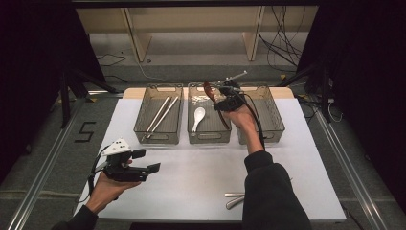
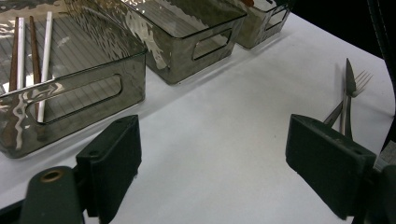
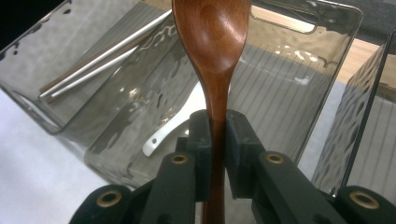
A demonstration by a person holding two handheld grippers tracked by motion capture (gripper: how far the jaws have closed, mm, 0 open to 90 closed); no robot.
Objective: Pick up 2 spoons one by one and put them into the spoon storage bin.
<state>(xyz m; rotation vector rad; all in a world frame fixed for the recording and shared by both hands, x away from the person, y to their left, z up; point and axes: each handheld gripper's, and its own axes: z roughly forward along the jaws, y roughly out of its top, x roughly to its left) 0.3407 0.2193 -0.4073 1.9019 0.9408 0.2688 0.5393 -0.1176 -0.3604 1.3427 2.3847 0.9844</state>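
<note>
The right gripper point(image 3: 215, 140) is clenching a brown wooden spoon point(image 3: 212, 42) by its handle. The spoon's bowl is pointing up and away. In the high view the right gripper point(image 1: 225, 98) is hanging over the middle bin point(image 1: 209, 136), at about 12 o'clock on the table point(image 1: 201, 167). The spoon point(image 1: 209, 91) is in the air, above the far end of that bin.

It looks like the job is sorting things for eating into bins, and the step now is bringing the spoon to its bin. I think the next move is to lower the spoon into the middle bin, tip it flat so it is lying next to the white spoon, and then let go. The spoon must not be bumping the bin wall on the way down.

The left gripper point(image 1: 143, 165) is waiting at about 8 o'clock. Its jaws are standing wide apart and holding nothing.

Three see-through bins are sitting in a row. The left bin point(image 1: 158, 136) is holding chopsticks point(image 1: 162, 114), some white and some brown. The middle bin is holding a white spoon point(image 1: 198, 117). I cannot tell what is in the right bin point(image 1: 273, 115).

A fork point(image 2: 348, 100) and another metal piece are lying on the table at about 5 o'clock, waiting for their turn.
</note>
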